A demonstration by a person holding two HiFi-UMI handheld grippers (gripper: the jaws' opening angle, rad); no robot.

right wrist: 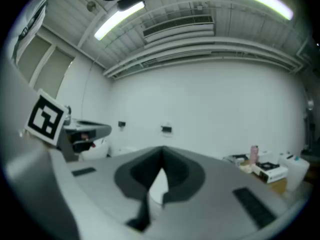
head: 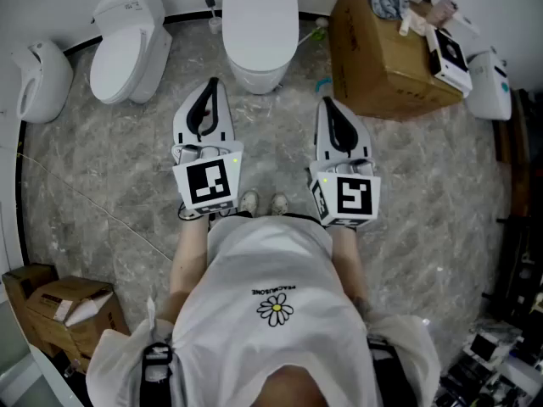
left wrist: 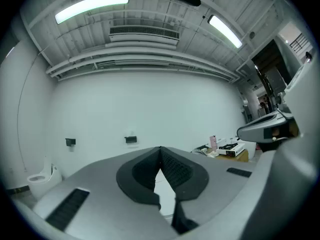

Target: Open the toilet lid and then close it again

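Observation:
A white toilet (head: pixel 259 30) with its lid down stands against the back wall, straight ahead of me in the head view. My left gripper (head: pixel 212 85) is held level over the floor, short of the toilet's front left, jaws shut on nothing. My right gripper (head: pixel 327 104) hovers beside it to the right, also shut and empty. In the left gripper view the tips of the left gripper (left wrist: pixel 160 148) meet, with white porcelain showing through the gap below. In the right gripper view the right gripper (right wrist: pixel 162 147) is likewise closed, a white toilet top dimly visible behind it.
A second white toilet (head: pixel 127 45) stands at the back left, with a white fixture (head: pixel 38 79) further left. A large cardboard box (head: pixel 386 53) with items on top sits at the right of the toilet. More boxes (head: pixel 59 312) lie at the lower left. The floor is grey marble.

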